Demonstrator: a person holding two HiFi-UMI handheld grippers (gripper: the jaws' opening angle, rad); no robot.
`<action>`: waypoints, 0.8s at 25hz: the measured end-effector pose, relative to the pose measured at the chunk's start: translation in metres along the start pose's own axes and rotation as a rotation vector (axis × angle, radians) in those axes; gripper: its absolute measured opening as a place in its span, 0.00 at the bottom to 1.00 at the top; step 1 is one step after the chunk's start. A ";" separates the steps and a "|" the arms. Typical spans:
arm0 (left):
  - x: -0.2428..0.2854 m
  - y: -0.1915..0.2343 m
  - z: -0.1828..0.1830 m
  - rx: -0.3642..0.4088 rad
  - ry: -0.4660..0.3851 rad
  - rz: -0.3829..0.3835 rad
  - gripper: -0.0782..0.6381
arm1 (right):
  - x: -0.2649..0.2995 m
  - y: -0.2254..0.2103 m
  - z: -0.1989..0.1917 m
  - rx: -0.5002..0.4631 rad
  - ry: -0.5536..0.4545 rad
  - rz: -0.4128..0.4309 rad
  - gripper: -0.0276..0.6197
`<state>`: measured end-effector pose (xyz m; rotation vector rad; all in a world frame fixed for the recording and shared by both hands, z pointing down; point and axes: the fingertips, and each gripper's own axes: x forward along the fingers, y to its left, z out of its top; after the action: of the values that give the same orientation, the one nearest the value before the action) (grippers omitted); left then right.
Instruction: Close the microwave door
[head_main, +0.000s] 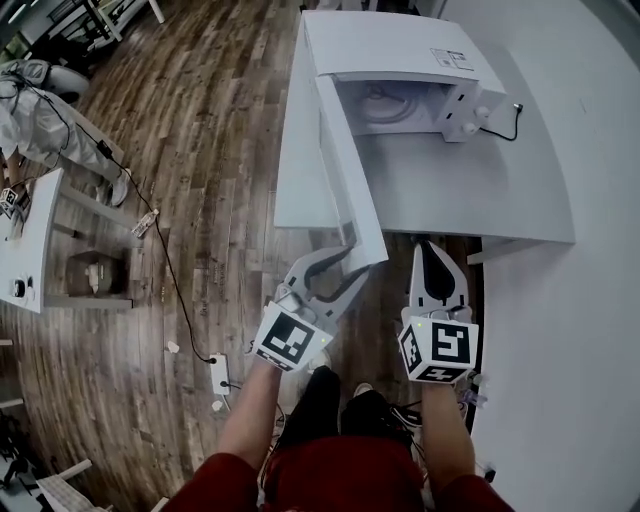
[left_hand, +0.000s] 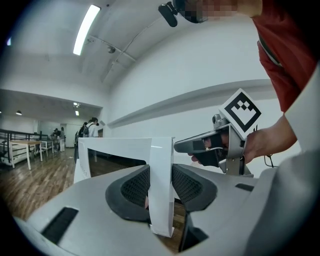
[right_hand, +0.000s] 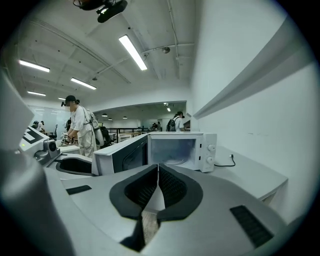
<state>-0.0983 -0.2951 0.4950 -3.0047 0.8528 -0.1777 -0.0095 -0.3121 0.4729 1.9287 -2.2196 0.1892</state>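
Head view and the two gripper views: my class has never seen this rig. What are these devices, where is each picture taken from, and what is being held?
A person holds a two-jaw gripper in each hand. One picture comes from a camera on the person's head, looking down. The other two come from cameras riding on the grippers. A white microwave stands on a white table, its door swung wide open. The left gripper clamps the door's free edge. The right gripper is shut and empty.
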 end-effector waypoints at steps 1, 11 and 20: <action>0.005 -0.002 0.000 0.003 0.004 0.007 0.33 | -0.002 -0.006 0.000 0.005 -0.004 -0.008 0.09; 0.059 -0.021 0.008 -0.003 0.011 0.151 0.33 | -0.004 -0.077 0.008 -0.027 -0.044 0.025 0.09; 0.107 -0.027 0.015 -0.031 0.035 0.285 0.33 | 0.015 -0.128 0.011 -0.008 -0.044 0.138 0.09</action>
<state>0.0079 -0.3279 0.4926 -2.8708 1.2833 -0.2131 0.1147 -0.3478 0.4617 1.7927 -2.3800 0.1595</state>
